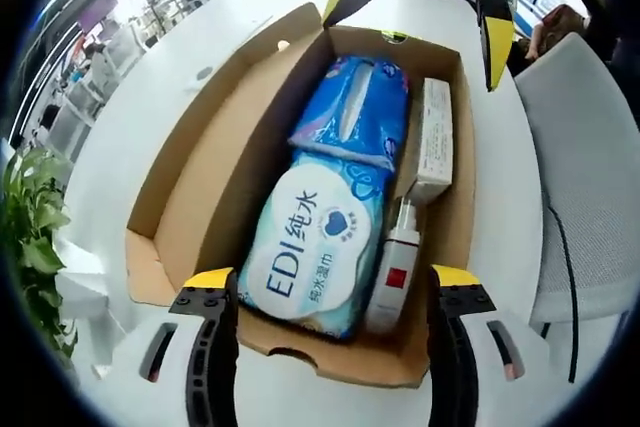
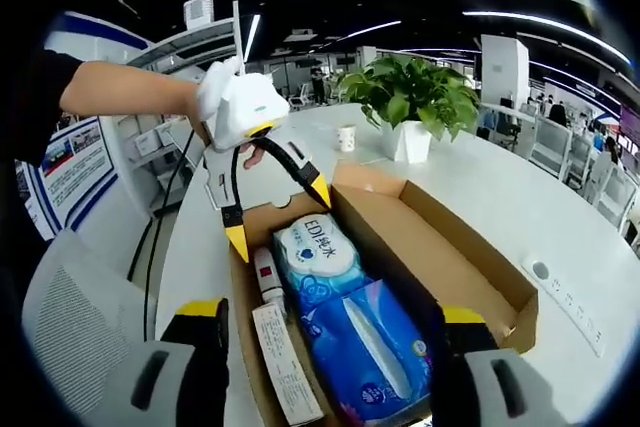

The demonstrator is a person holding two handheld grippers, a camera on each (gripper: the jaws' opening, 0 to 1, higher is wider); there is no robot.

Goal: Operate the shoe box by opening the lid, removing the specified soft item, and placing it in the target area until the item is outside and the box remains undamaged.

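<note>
The shoe box (image 1: 190, 177) is sitting on the white counter (image 1: 200, 37) with its lid already folded back, and both grippers are hovering wide at opposite ends, seemingly lining up over the contents: the left gripper (image 1: 325, 307) is spreading its jaws empty at the near end, the right gripper (image 1: 420, 17) likewise at the far end. Inside are lying a white wet-wipe pack (image 1: 315, 242), a blue soft pack (image 1: 355, 107), a small bottle (image 1: 395, 272) and a flat carton (image 1: 433, 137); the soft item, probably one of the packs, is still lying inside.
</note>
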